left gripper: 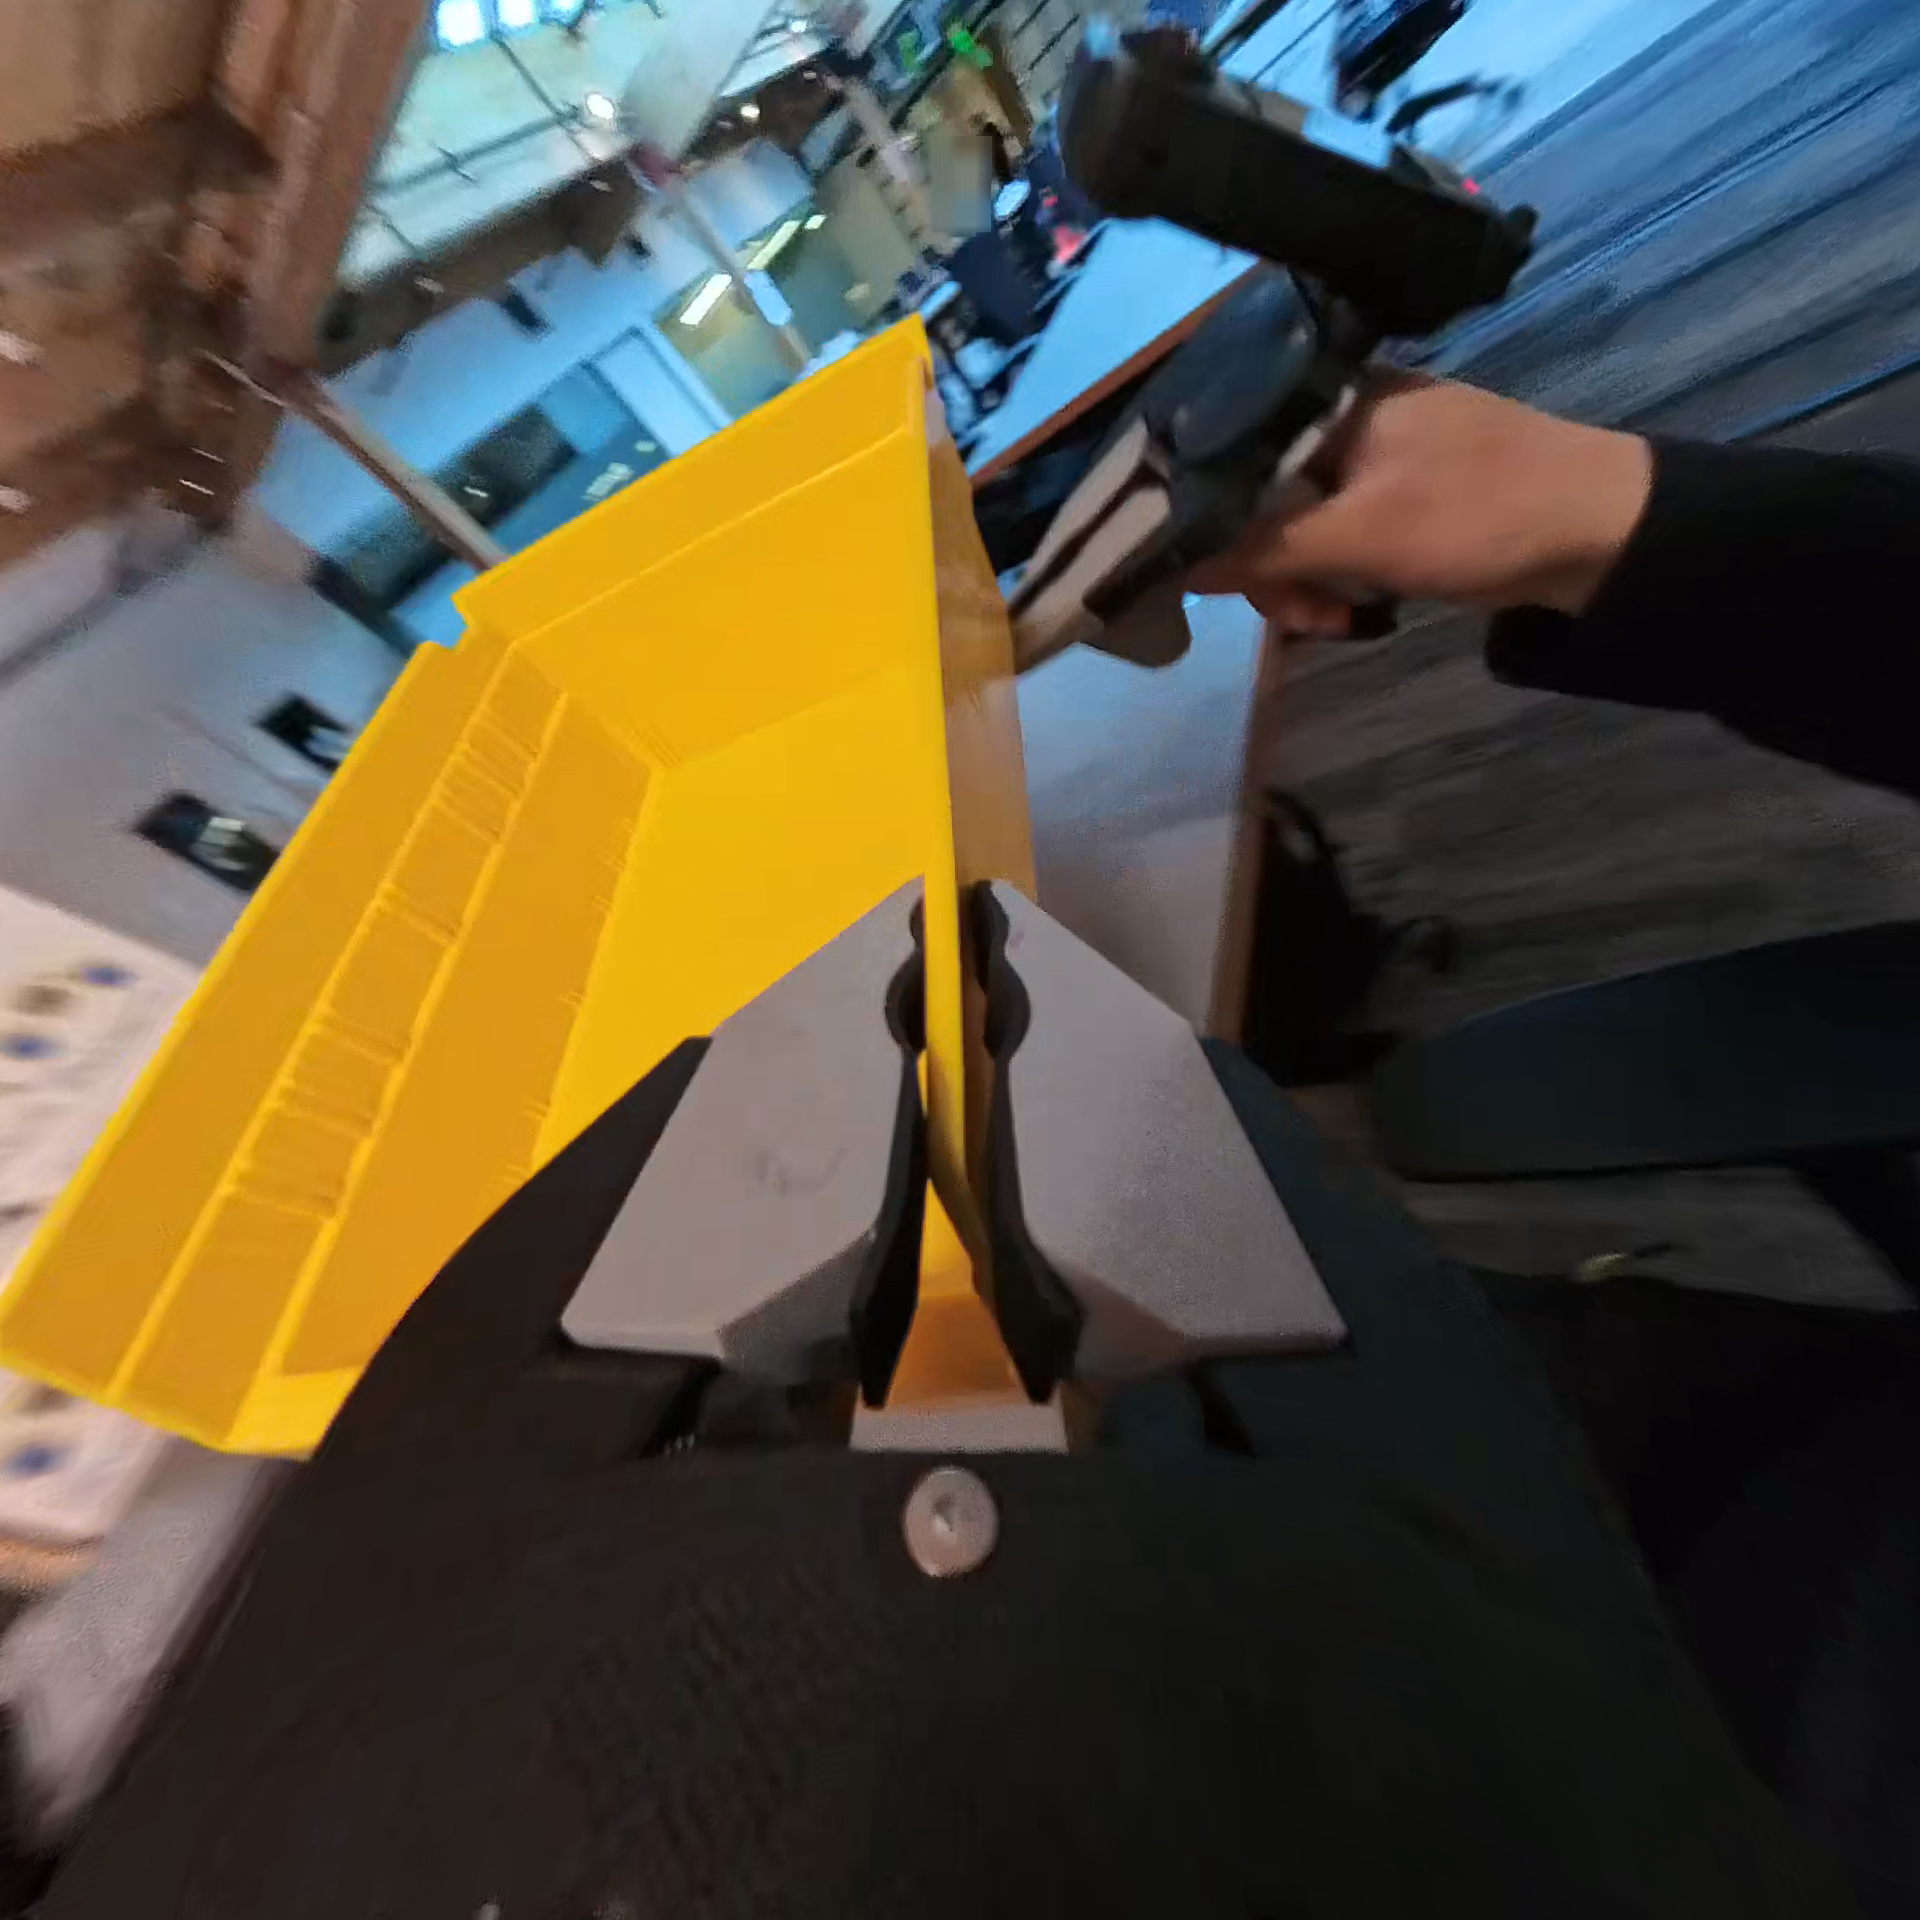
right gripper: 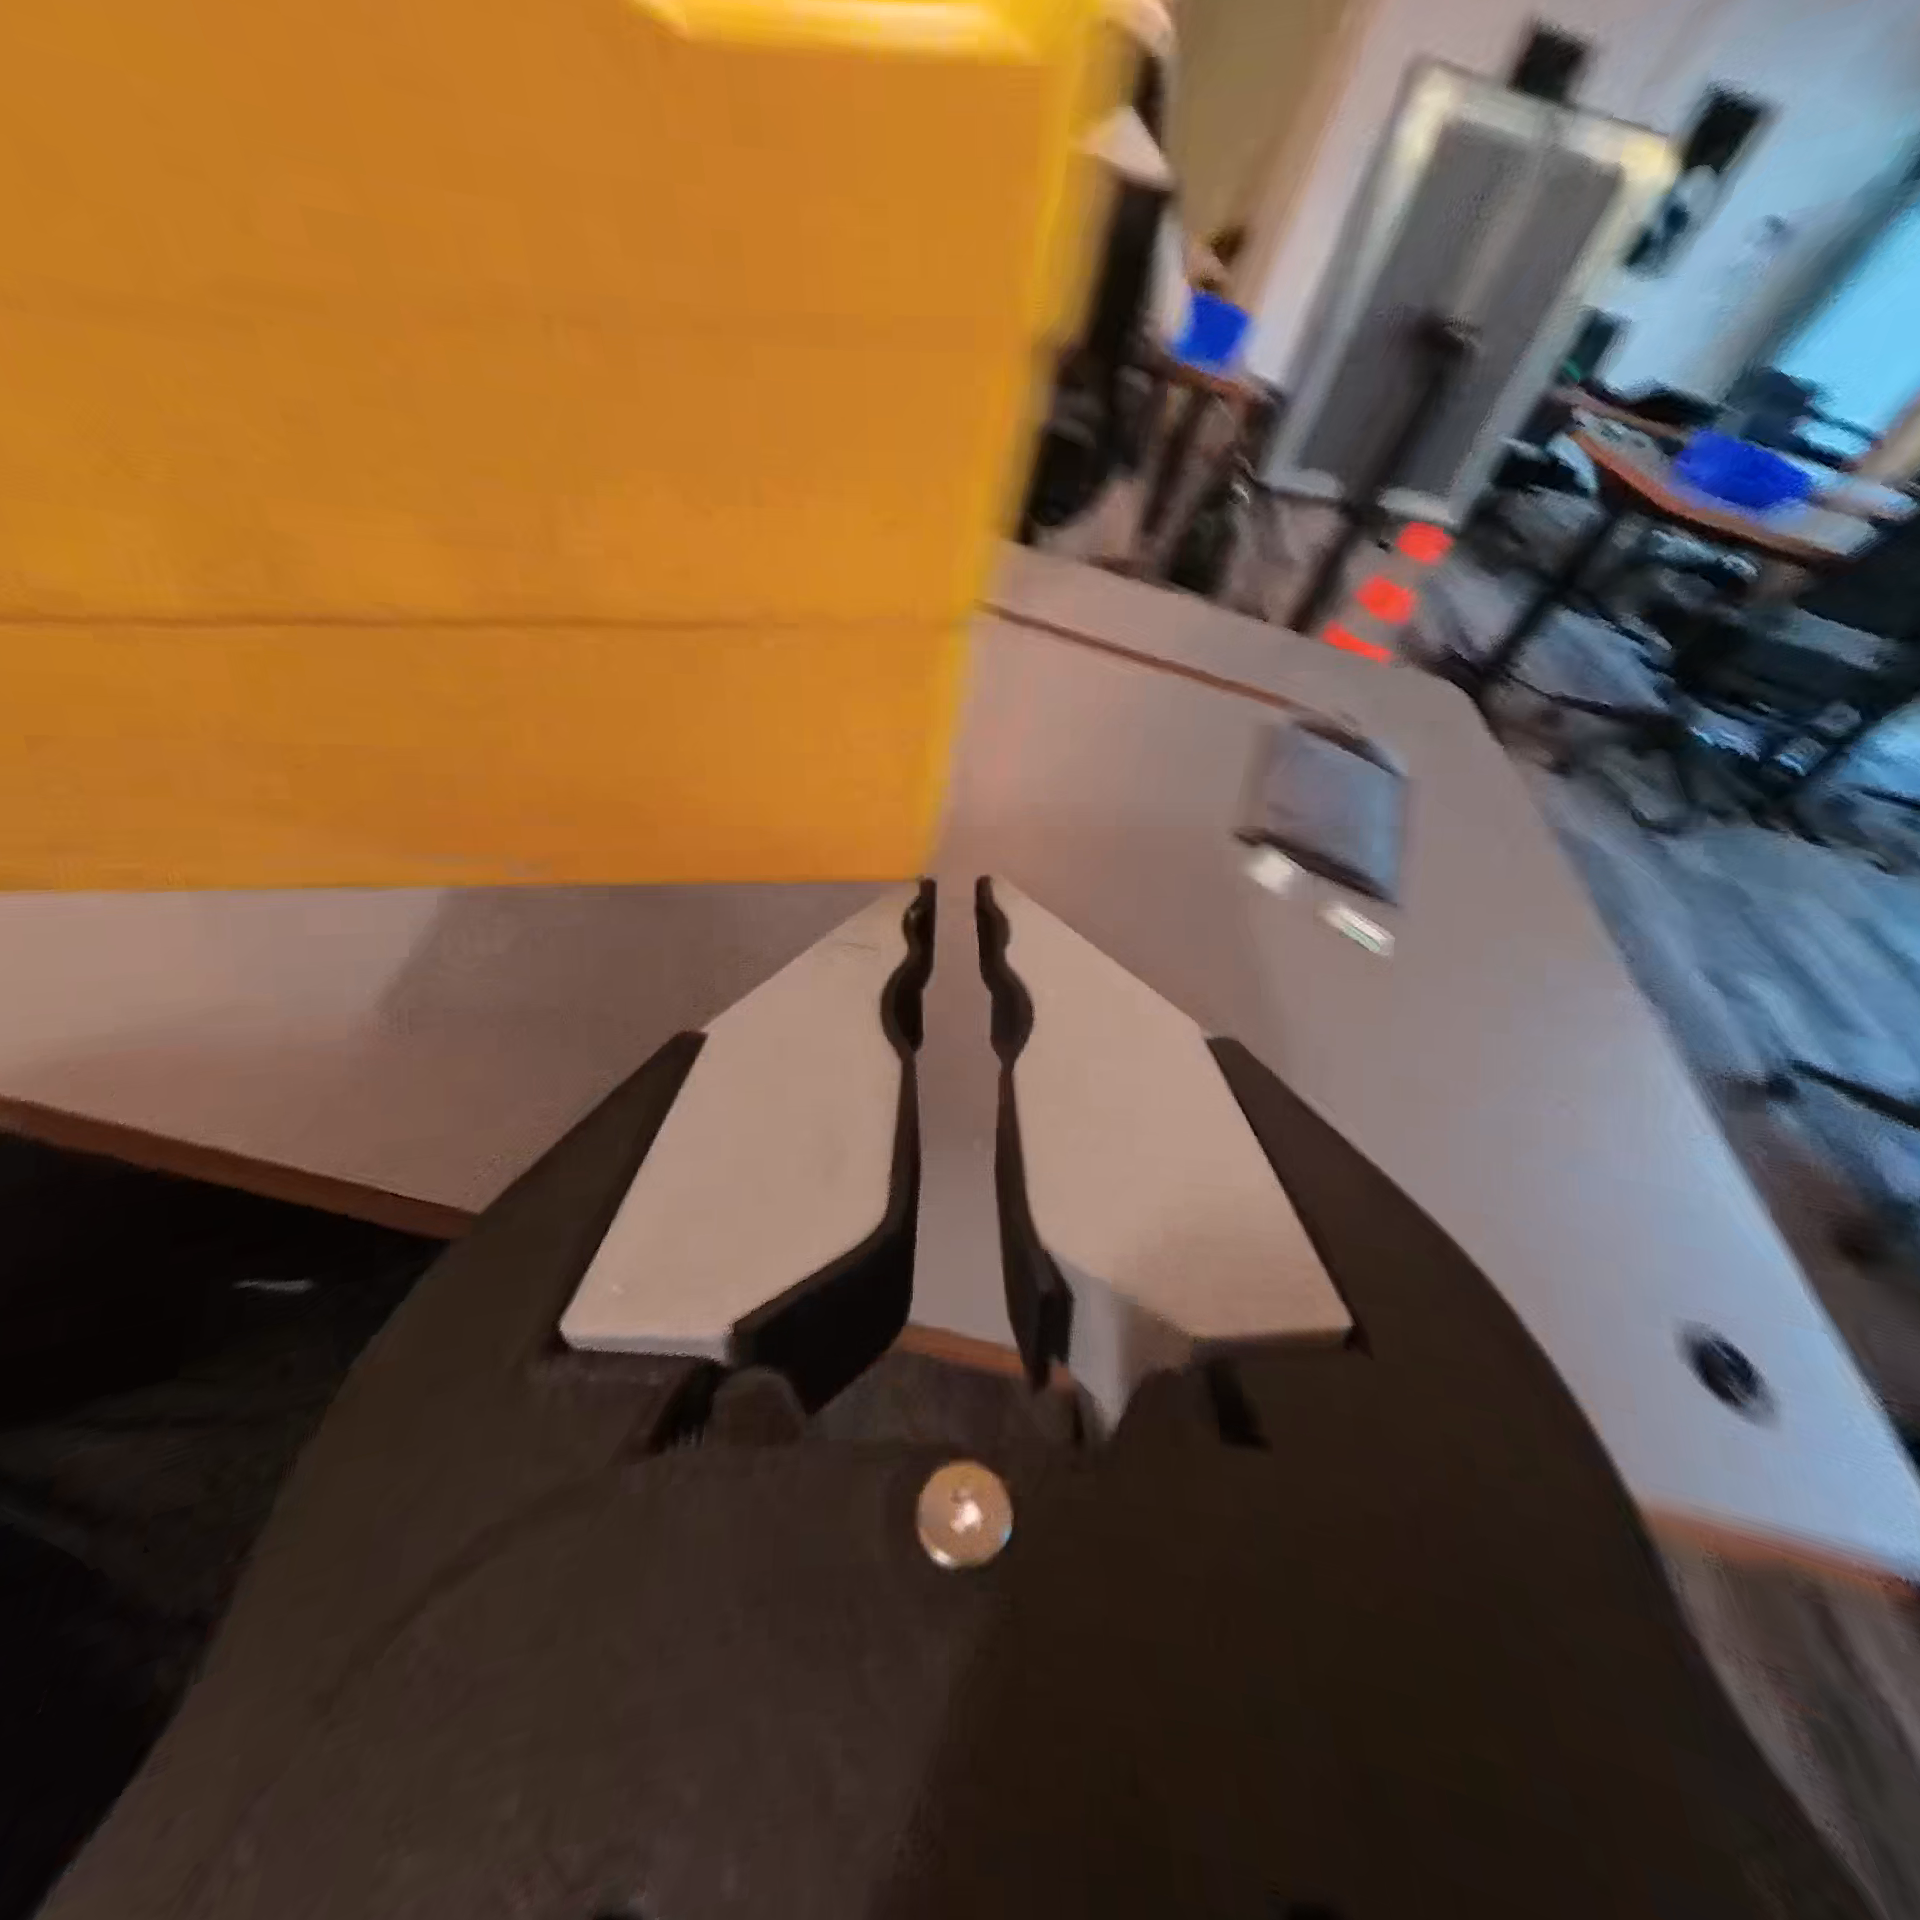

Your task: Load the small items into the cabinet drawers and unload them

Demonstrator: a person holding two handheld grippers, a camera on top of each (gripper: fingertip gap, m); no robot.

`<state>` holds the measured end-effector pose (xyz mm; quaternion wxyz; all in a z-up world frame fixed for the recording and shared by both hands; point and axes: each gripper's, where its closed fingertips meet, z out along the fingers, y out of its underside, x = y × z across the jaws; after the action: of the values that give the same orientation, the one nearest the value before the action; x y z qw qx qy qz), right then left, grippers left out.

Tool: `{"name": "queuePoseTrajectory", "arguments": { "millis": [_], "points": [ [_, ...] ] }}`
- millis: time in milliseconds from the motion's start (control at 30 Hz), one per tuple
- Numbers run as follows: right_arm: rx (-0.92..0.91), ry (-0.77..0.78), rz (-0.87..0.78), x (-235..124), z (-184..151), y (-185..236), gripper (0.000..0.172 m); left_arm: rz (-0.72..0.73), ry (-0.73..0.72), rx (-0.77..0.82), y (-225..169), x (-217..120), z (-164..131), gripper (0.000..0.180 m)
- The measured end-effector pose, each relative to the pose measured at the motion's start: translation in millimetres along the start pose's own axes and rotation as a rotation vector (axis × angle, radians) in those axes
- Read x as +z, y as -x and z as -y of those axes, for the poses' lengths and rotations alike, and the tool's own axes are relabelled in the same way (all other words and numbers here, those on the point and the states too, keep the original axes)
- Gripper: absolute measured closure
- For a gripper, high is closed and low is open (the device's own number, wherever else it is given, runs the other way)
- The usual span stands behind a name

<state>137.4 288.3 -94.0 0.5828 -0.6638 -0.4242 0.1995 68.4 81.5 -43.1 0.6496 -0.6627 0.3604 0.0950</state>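
Left claw [left gripper: 945,904] is clenched on the thin side wall of the yellow drawer [left gripper: 727,727], one pad on each face. The drawer is out of the cabinet and carried tilted; its interior shows no small items, which suggests it is being handled empty or tipped out. Gripping the wall edge gives one-handed control of a light tray.

Right claw [right gripper: 954,894] grasps nothing: its fingers stand nearly together with a narrow slit between them, just beside the drawer's outer corner above the grey counter [right gripper: 1195,987]. Motion blur is heavy, so contact with the drawer cannot be confirmed. The cabinet itself is not seen.
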Motion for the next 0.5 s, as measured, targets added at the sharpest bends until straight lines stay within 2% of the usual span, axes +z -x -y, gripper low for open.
{"name": "queuePoseTrajectory", "arguments": {
  "millis": [100,233,300,400,500],
  "points": [
    [0.069,0.052,-0.183,-34.2,-33.6,-74.0,0.169,-0.095,0.027,-0.114,-14.4,38.8,-11.3,0.178],
    [0.204,0.074,-0.268,-61.9,-60.3,-128.1,0.161,-0.111,0.098,-0.114,-25.1,110.2,-33.7,0.177],
    [0.267,0.035,-0.237,-62.0,-60.2,-131.7,0.161,-0.103,0.129,-0.127,-32.7,143.1,-51.4,0.177],
    [0.323,-0.012,-0.122,-44.5,-58.3,-111.4,0.157,-0.083,0.185,-0.183,-43.9,184.0,-83.8,0.177],
    [0.325,0.048,-0.036,-14.9,-72.3,-81.3,0.155,-0.076,0.253,-0.218,-57.6,211.8,-115.7,0.175]
  ]
}}
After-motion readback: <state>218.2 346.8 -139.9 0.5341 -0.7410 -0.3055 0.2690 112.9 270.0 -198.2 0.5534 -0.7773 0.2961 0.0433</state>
